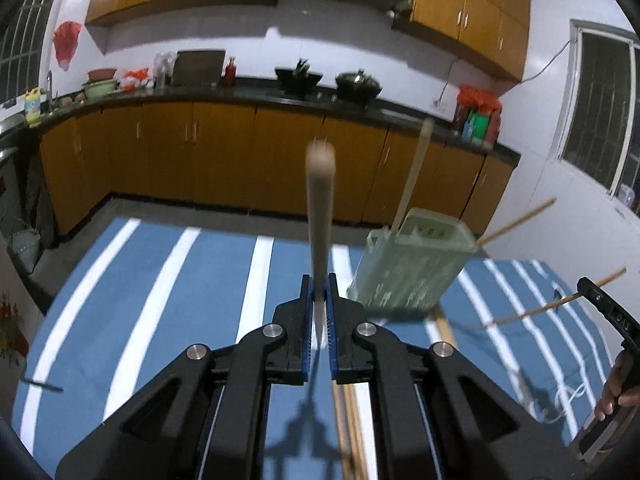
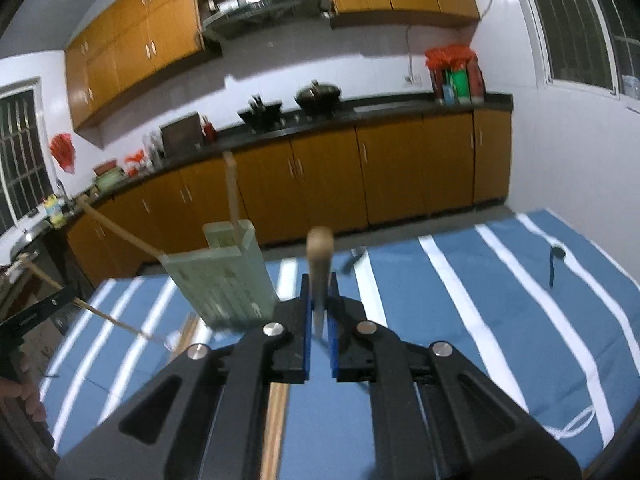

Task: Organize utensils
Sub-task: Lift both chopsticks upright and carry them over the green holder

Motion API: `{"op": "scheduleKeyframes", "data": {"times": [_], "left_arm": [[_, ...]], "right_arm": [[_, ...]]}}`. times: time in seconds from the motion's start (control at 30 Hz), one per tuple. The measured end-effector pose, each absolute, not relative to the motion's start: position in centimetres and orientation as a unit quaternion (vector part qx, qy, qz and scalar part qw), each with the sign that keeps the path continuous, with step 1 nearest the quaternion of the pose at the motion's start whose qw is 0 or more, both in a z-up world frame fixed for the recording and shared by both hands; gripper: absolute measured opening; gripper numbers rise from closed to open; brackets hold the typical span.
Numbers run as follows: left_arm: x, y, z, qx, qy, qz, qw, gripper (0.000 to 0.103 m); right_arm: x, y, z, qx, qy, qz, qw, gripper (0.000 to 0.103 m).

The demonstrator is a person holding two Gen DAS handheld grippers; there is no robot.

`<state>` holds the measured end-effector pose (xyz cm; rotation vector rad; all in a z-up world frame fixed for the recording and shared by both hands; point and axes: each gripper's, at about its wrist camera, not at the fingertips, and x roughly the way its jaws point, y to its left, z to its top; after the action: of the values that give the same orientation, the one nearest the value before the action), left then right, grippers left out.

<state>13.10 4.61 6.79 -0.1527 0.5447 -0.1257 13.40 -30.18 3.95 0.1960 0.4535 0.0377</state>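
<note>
My left gripper (image 1: pixel 319 286) is shut on a utensil with a long beige handle (image 1: pixel 320 200) that points up and away. A pale green utensil holder (image 1: pixel 408 266) stands on the striped cloth to its right, with chopsticks (image 1: pixel 414 172) sticking out of it. My right gripper (image 2: pixel 319 286) is shut on a wooden-handled utensil (image 2: pixel 320 258), handle pointing up. The green holder (image 2: pixel 224 276) is to its left in the right wrist view, with chopsticks (image 2: pixel 231 192) in it. The right gripper also shows at the edge of the left wrist view (image 1: pixel 608 308).
A blue cloth with white stripes (image 1: pixel 160 300) covers the table. Loose chopsticks (image 1: pixel 352 432) lie on it near me. A dark spoon (image 2: pixel 554 260) lies at the far right of the cloth. Kitchen cabinets and a counter (image 1: pixel 240 96) stand beyond.
</note>
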Motion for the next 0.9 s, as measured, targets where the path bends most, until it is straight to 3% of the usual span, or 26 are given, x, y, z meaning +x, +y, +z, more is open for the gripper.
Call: {"op": "scheduleKeyframes", "data": {"times": [0.4,0.73,0.9], "left_arm": [[11.9,1.4,14.7,-0.06,0.17,-0.116,0.977,0.007],[14.6,-1.2,16.7,-0.079,0.084,-0.09,0.989,0.007],[16.9,-2.4,14.8,-0.077,0.093,-0.086,0.989,0.007]], "right_arm": [[12.0,-28.2,13.9,0.092,0.112,0.094,0.985,0.008],[15.9,-25.5,15.0,0.074,0.084,0.093,0.989,0.008],[18.9,-24.8,13.5,0.073,0.111,0.092,0.987,0.008]]}}
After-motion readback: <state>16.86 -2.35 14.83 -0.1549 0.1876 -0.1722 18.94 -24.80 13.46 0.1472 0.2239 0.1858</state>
